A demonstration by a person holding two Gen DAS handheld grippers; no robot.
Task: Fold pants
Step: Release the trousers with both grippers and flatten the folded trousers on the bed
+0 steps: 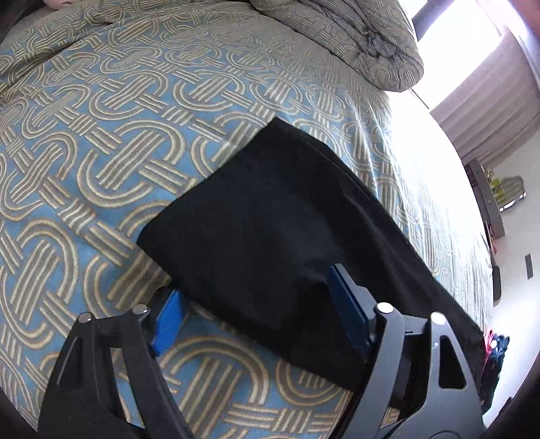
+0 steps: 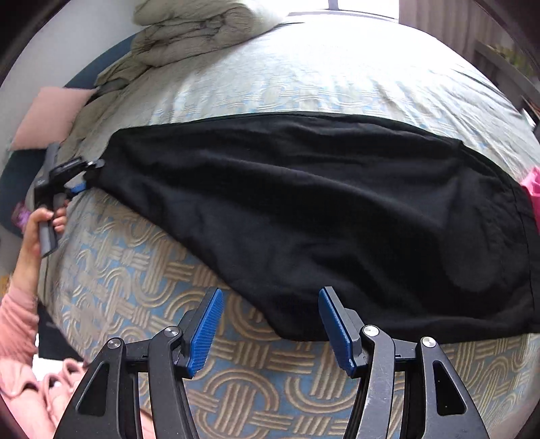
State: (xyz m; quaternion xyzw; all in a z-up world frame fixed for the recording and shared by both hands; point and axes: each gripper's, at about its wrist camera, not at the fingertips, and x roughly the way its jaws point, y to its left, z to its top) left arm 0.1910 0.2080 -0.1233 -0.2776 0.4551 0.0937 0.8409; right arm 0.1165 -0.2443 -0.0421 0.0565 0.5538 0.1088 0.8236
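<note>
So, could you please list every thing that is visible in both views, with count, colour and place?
black fabric pants: one, black, spread flat across the bed.
patterned bedspread: one, blue with beige woven loops, under the pants.
folded grey-beige comforter: one, at the far end of the bed.
pink pillow: one, beside the comforter.
curtain: one, beige, by the bright window.
pink item: one, at the pants' right end, unclear what.
left gripper: black with blue pads, open over the pants' leg end.
right gripper: same colours, open at the pants' near edge.
hand: one, pink sleeve, holding the left gripper.
</note>
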